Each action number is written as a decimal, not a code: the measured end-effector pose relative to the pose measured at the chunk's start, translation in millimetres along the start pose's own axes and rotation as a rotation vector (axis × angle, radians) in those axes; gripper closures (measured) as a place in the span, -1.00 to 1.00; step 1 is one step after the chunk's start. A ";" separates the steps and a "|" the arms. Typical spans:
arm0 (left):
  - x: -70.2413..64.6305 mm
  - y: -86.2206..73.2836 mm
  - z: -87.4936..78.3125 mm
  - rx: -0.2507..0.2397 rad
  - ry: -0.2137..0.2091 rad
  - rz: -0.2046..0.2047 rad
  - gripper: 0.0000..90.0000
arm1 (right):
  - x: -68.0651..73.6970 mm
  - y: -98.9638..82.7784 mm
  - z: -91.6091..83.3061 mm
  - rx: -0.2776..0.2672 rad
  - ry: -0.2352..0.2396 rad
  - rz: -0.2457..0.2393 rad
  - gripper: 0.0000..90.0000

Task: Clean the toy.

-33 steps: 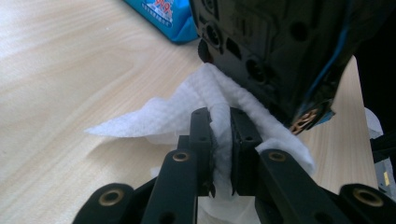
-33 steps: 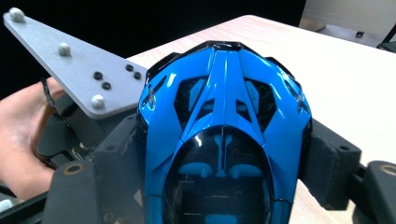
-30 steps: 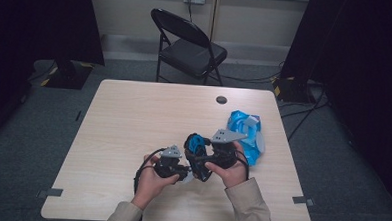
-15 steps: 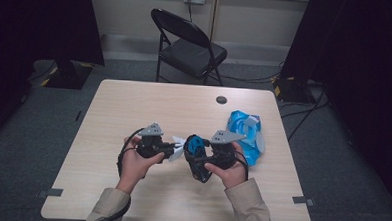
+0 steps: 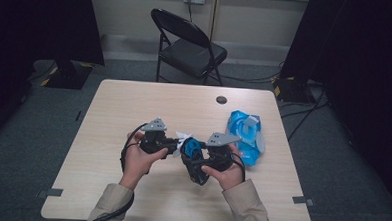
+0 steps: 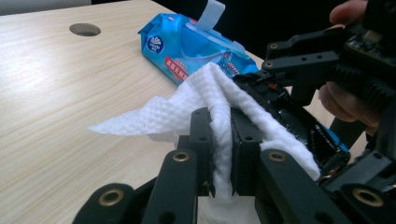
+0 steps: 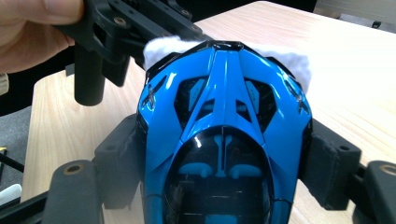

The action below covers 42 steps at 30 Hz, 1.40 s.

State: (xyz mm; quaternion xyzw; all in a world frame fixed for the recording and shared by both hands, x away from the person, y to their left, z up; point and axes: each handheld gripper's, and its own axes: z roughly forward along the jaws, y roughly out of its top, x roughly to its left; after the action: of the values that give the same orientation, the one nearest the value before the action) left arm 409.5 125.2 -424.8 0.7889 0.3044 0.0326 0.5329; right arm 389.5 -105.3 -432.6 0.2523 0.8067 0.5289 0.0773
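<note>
1. Two grippers in use, both loaded. My right gripper has its jaws spread wide and clamped on the flanks of the blue toy car, lifted off the table near the middle of its near edge, nose toward my other hand so the bodywork is presented for wiping.
2. My left gripper is pinched nearly closed on a folded white wipe, which drapes against the car's front end.
3. Wipe packet, blue, flap up, lies by the table's right edge, within reach for a fresh sheet.
4. Obscured: the car's underside and wheels; the packet's print is too small for me to read.
</note>
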 end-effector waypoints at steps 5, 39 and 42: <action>-1.4 -3.6 4.5 0.014 -0.003 0.001 0.82 | 0.2 0.5 -0.4 -0.003 -0.003 0.000 -0.44; -18.0 -60.5 47.4 0.111 -0.083 -0.015 0.82 | -6.1 4.5 -6.7 -0.034 -0.007 0.026 -0.44; -19.9 -62.9 50.6 0.120 -0.088 -0.023 0.82 | -6.7 5.1 -7.4 -0.034 -0.008 0.029 -0.45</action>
State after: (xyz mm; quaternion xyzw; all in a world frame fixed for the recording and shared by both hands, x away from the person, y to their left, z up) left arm 384.3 88.9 -495.3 0.8164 0.2913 -0.0265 0.4978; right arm 393.9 -113.1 -425.8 0.2648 0.7935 0.5425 0.0771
